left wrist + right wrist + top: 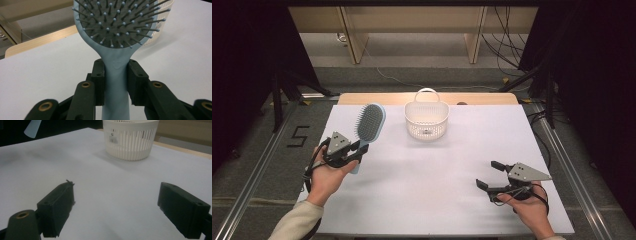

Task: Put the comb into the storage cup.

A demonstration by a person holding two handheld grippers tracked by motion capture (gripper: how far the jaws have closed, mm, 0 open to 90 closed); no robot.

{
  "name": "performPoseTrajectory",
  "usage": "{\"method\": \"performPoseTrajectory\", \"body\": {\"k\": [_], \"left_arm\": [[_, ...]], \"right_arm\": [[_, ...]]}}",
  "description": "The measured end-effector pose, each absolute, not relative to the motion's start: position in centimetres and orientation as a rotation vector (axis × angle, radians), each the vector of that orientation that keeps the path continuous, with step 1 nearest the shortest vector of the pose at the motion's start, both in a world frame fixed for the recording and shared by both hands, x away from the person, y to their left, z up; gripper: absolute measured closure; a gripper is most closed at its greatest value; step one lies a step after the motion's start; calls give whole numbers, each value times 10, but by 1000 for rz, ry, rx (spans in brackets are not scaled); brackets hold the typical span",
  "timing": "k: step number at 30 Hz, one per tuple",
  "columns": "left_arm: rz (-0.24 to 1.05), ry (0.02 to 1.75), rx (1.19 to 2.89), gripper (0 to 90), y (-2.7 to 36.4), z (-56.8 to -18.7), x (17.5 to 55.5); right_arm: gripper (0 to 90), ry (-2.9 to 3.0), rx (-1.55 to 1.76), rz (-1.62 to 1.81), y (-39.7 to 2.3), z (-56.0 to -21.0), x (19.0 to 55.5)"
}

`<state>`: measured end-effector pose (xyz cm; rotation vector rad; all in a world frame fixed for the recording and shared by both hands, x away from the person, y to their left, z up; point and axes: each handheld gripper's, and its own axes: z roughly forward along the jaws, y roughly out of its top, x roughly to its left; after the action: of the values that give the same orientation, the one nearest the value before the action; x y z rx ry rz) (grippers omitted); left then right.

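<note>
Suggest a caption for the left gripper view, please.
Left gripper clamps pale-blue hairbrush by its handle above the white table.

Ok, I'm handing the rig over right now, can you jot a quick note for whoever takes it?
Left tool: shut on the brush, gripping its handle, brush lifted off the table at the left, bristles up.
Right tool: open, holding nothing, low over the table at the right.
Basket: upright at the far middle of the table; nothing seen inside.
Done: brush picked up.
Left: probably carry the brush to the basket and drop it in; the right tool is free to steady the basket if it slides.
</note>
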<state>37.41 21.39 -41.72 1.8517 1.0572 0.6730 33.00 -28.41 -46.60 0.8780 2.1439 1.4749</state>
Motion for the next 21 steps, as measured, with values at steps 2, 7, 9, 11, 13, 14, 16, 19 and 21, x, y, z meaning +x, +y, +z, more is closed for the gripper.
{"method": "performPoseTrajectory", "body": {"k": [2, 7, 9, 11, 13, 14, 16, 19, 21], "left_arm": [[673, 1055, 1850, 701, 213, -417, 375], [674, 1056, 1848, 702, 213, -416, 376], [674, 1057, 1845, 702, 212, -416, 376], [675, 1056, 1845, 701, 212, -416, 377], [675, 1055, 1844, 702, 212, -415, 377], [674, 1055, 1843, 702, 211, -415, 377], [674, 1054, 1841, 702, 211, -415, 378], [674, 1053, 1839, 701, 211, -414, 379], [675, 1056, 1838, 701, 211, -414, 379]], "right_arm": [[146, 2143, 879, 1476, -284, -466, 330], [146, 2143, 880, 1477, -284, -466, 330], [146, 2143, 880, 1477, -284, -466, 330], [146, 2143, 878, 1478, -284, -466, 330], [146, 2142, 877, 1478, -284, -466, 330], [146, 2143, 879, 1477, -284, -466, 330], [146, 2143, 878, 1477, -284, -466, 330], [146, 2141, 878, 1479, -284, -466, 330], [146, 2142, 878, 1477, -284, -466, 330]]}}
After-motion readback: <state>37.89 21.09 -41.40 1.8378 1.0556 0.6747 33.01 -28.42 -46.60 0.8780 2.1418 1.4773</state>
